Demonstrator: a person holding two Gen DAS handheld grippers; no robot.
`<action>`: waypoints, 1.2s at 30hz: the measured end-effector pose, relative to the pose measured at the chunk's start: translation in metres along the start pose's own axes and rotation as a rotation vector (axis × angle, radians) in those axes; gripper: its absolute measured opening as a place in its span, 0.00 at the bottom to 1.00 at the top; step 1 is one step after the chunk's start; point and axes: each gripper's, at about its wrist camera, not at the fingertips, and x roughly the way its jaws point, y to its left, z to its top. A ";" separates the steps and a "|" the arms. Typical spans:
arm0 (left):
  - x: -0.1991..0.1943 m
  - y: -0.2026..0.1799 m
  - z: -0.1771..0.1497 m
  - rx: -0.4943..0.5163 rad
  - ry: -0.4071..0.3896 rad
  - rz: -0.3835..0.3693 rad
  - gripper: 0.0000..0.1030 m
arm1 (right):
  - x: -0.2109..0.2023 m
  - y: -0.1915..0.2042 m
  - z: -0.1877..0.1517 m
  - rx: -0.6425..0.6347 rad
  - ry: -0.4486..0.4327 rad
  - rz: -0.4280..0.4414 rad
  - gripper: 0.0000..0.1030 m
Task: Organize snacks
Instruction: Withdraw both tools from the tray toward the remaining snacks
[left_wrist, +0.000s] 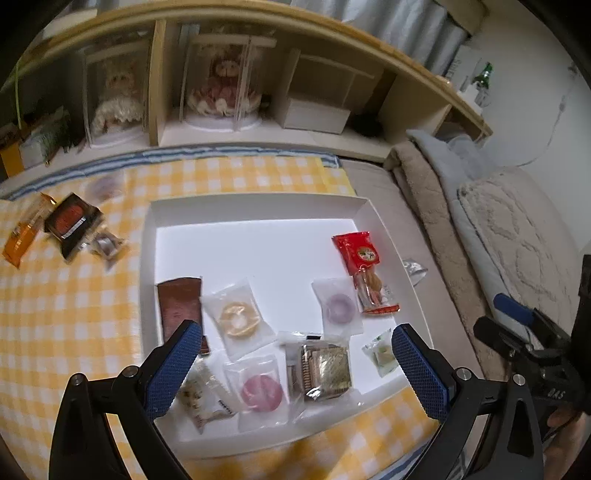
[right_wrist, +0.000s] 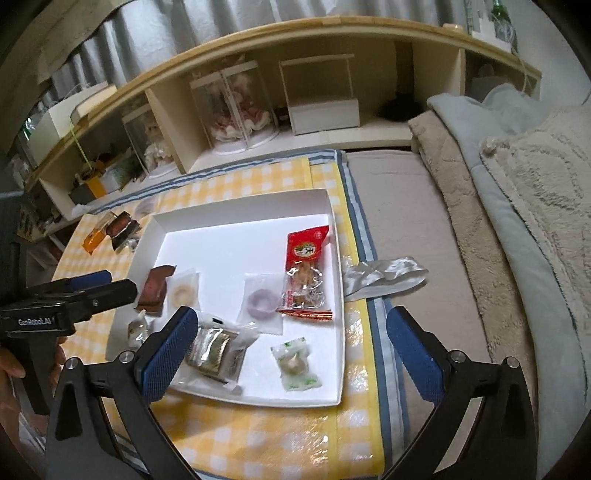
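A white shallow box (left_wrist: 258, 210) (right_wrist: 332, 398) lies on the yellow checked cloth and holds several wrapped snacks: a red packet (left_wrist: 356, 251) (right_wrist: 304, 247), a purple ring (left_wrist: 340, 306) (right_wrist: 260, 301), a yellow ring (left_wrist: 236, 319) (right_wrist: 181, 293), a pink ring (left_wrist: 260, 393), a brown bar (left_wrist: 180, 306) (right_wrist: 153, 290), a gold-foil pack (left_wrist: 325, 367) (right_wrist: 210, 349) and a green-white sweet (left_wrist: 380, 352) (right_wrist: 293, 363). My left gripper (left_wrist: 295, 373) hangs open above the box's near edge, holding nothing. My right gripper (right_wrist: 291, 354) is open above the box's near right corner, also holding nothing.
Three more snacks, an orange packet (left_wrist: 22, 236) (right_wrist: 94, 236), a dark red-brown one (left_wrist: 70, 221) and a small clear one (left_wrist: 107, 243), lie on the cloth left of the box. A silvery wrapper (right_wrist: 380, 277) rests right of it. Folded blankets (right_wrist: 517, 221) lie right; a wooden shelf (left_wrist: 258, 122) stands behind.
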 end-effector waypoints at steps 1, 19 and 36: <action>-0.006 0.000 -0.001 0.009 -0.005 0.004 1.00 | -0.003 0.002 0.000 0.001 -0.003 -0.006 1.00; -0.137 0.044 -0.008 0.040 -0.130 0.035 1.00 | -0.055 0.063 0.015 -0.029 -0.090 -0.027 1.00; -0.236 0.144 -0.004 -0.029 -0.224 0.182 1.00 | -0.036 0.171 0.057 -0.110 -0.134 0.052 1.00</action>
